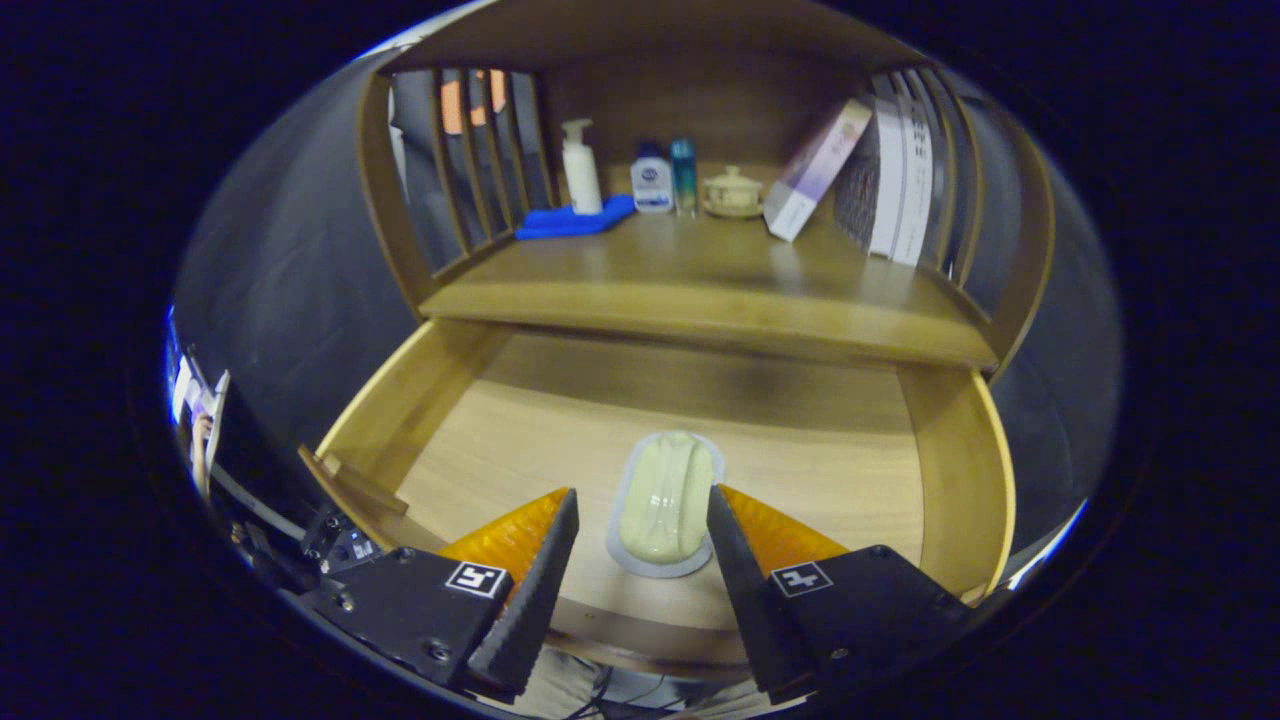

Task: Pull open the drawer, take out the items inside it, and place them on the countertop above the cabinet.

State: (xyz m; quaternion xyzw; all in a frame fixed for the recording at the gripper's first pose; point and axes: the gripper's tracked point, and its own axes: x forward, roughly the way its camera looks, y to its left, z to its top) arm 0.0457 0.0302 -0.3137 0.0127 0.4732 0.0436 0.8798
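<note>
The wooden drawer (945, 470) is pulled open below the countertop (700, 290). On its floor lies a pale yellow-green oblong item in a clear blister pack (668, 500). My gripper (642, 505) is open, its two black fingers with orange sides straddling the pack. The right finger (728, 540) stands at the pack's edge, while the left finger (555, 545) is a little apart from it. Neither finger presses on the pack.
On the countertop stand a white pump bottle (580, 168) on a blue cloth (572, 220), a small white bottle (651, 183), a teal bottle (684, 175), a small lidded jar (732, 192) and a leaning box (815, 172). Slatted sides flank the shelf.
</note>
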